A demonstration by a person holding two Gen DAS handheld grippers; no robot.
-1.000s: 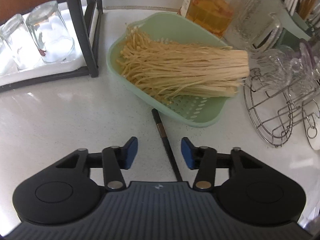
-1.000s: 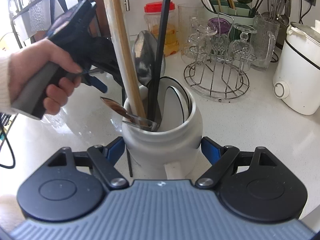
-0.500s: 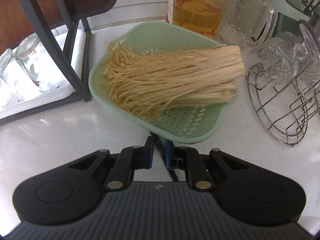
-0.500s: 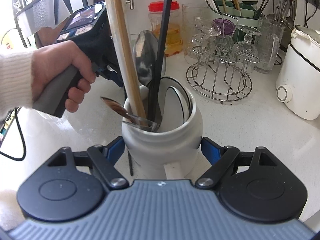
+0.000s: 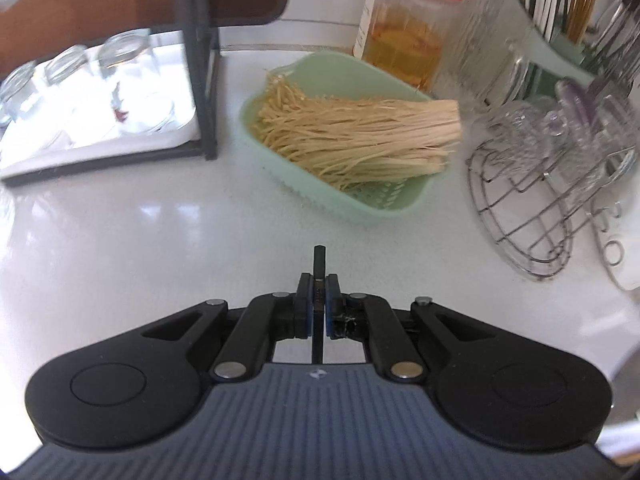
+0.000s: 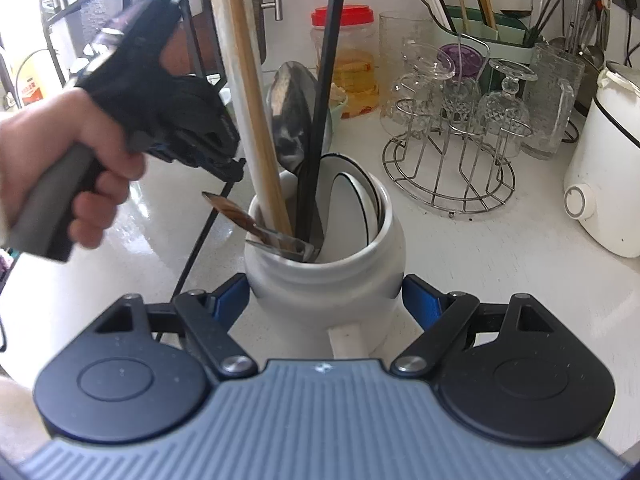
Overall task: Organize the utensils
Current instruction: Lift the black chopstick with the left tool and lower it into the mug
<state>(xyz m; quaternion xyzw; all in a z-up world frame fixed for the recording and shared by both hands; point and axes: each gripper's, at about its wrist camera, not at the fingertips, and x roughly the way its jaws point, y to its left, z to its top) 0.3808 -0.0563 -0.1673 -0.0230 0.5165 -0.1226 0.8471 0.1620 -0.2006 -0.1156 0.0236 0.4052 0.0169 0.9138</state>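
Note:
My left gripper point(image 5: 319, 280) pinches a thin black chopstick point(image 5: 319, 258), its jaws still closing on it. The stick's tip pokes out just past the pads. In the right wrist view a hand holds that gripper point(image 6: 230, 170) left of the white jar point(image 6: 320, 276), and the chopstick point(image 6: 200, 244) hangs slanted down towards the counter. My right gripper point(image 6: 326, 296) is shut on the jar, one blue pad against each side. The jar holds a wooden handle point(image 6: 256, 120), a metal spoon point(image 6: 290, 120), a black chopstick point(image 6: 328, 80) and a white spoon point(image 6: 352, 200).
A green basket point(image 5: 360, 204) of enoki mushrooms sits ahead of the left gripper, a red-lidded jar point(image 5: 404, 40) behind it. A wire rack point(image 6: 448, 184) of upturned glasses stands to the right, a white cooker point(image 6: 600, 180) beyond. Glasses on a tray point(image 5: 80, 100) sit left.
The left gripper closed on the black chopstick that lay on the counter, then lifted it and drew back from the green basket. The right gripper and jar have not moved.

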